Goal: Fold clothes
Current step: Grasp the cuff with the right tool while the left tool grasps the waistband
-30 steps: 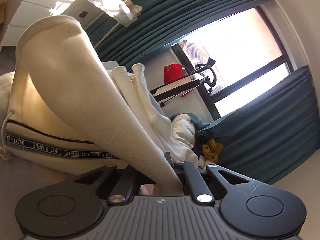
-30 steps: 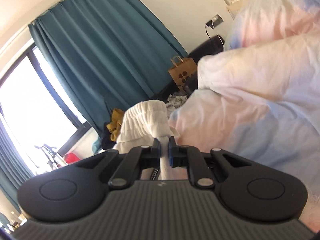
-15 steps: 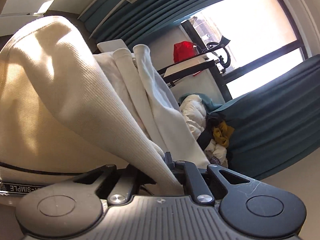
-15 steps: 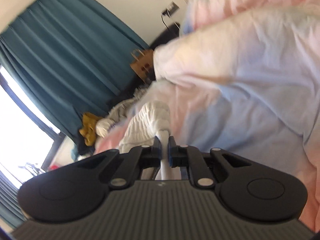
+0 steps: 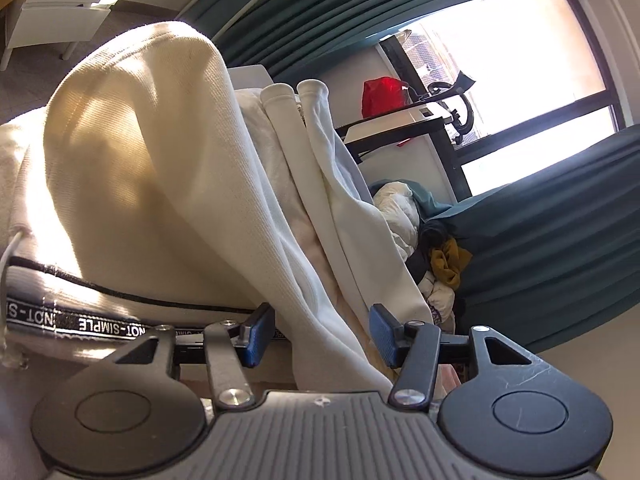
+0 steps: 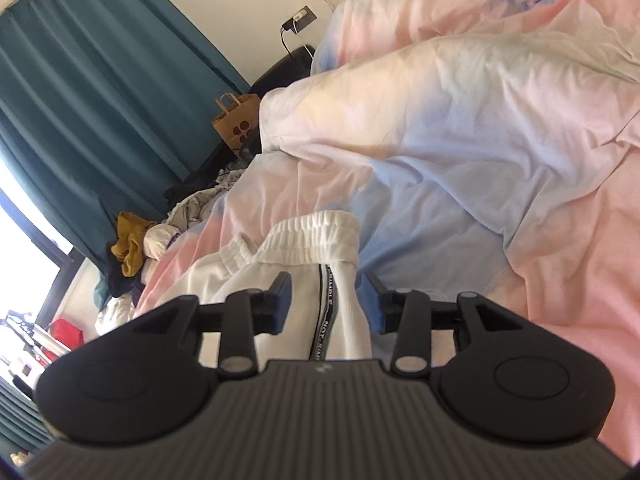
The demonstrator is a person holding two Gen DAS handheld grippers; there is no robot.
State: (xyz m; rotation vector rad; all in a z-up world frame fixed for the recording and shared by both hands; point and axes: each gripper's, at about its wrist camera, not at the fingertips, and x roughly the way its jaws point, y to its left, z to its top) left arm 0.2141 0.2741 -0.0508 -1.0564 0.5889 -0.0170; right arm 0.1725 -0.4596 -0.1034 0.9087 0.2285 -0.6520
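I am holding both tongs spread wide, gripping nothing. Between the pads of my left tongs a fold of the white trousers is hanging loose, the rest bulking up ahead and to the left. Between the pads of my right tongs the striped leg is lying slack, its cuffs just beyond on the bed. I am judging this a release between folds, or a fresh grasp coming; either way, the cloth needs lying flat before any closing.
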